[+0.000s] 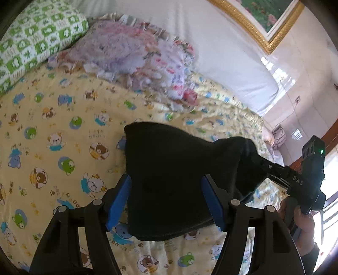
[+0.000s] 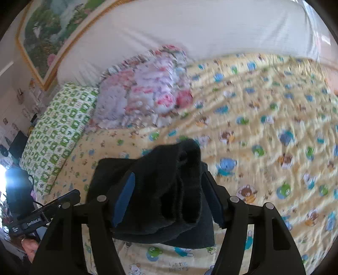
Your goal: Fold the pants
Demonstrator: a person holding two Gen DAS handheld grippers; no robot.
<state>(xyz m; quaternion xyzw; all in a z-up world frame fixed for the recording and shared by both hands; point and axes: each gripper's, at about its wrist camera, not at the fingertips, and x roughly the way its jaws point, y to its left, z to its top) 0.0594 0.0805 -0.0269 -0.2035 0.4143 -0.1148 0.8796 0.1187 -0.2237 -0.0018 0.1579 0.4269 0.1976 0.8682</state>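
Note:
The black pants (image 1: 169, 169) lie in a folded bundle on the yellow bear-print bedsheet (image 1: 52, 137). My left gripper (image 1: 166, 179) straddles the bundle's near end, its blue pads wide apart at the cloth's two sides and not squeezing it. The right gripper's fingers (image 1: 264, 164) reach into the bundle's raised right end. In the right wrist view the pants (image 2: 169, 201) bunch up between the spread jaws of my right gripper (image 2: 169, 175). That cloth sits loose and bulges over the blue left pad (image 2: 124, 198). The right pad is mostly hidden by cloth.
A green-and-white pillow (image 1: 38, 38) and a crumpled floral blanket (image 1: 131, 55) lie at the head of the bed, against a white headboard (image 1: 221, 52). A gold-framed painting (image 1: 268, 19) hangs above. A person's hand (image 1: 302, 224) holds the right tool by the bed's right edge.

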